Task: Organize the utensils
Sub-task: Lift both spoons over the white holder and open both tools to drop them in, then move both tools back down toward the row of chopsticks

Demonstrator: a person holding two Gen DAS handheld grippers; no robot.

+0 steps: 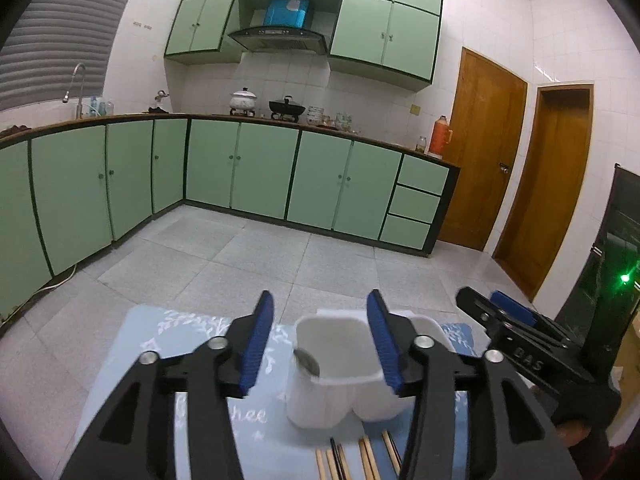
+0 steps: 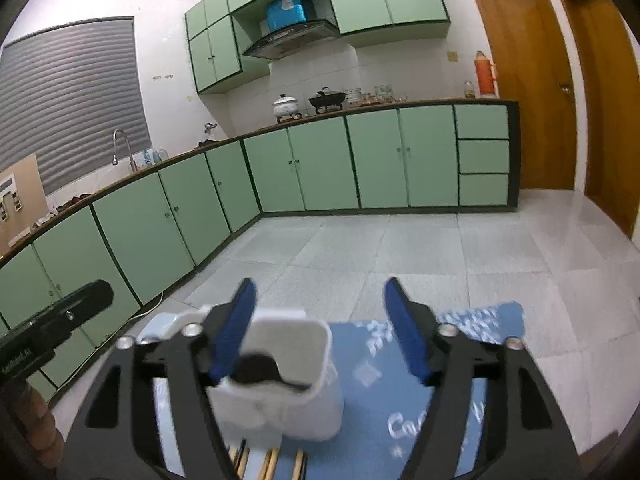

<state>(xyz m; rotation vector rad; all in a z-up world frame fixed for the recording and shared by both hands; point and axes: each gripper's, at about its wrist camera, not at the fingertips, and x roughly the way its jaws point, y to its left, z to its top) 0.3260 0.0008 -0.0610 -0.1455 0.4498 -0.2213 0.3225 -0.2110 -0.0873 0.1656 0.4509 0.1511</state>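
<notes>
A white utensil holder (image 1: pixel 340 376) with side-by-side compartments stands on a blue mat (image 1: pixel 180 360). A metal spoon (image 1: pixel 306 362) leans in its left compartment. Several wooden and black chopsticks (image 1: pixel 360 460) lie on the mat in front of it. My left gripper (image 1: pixel 322 344) is open and empty, just above the holder. In the right wrist view the holder (image 2: pixel 280 384) shows a dark spoon bowl (image 2: pixel 256 372) inside, with chopsticks (image 2: pixel 272 462) below. My right gripper (image 2: pixel 318 336) is open and empty above the holder's right side; it also shows in the left wrist view (image 1: pixel 508 312).
The mat (image 2: pixel 420 400) lies on a table over a grey tiled floor (image 1: pixel 280 264). Green kitchen cabinets (image 1: pixel 240 168) line the far walls, with wooden doors (image 1: pixel 480 148) at the right. A dark appliance with a green light (image 1: pixel 608 280) stands at the far right.
</notes>
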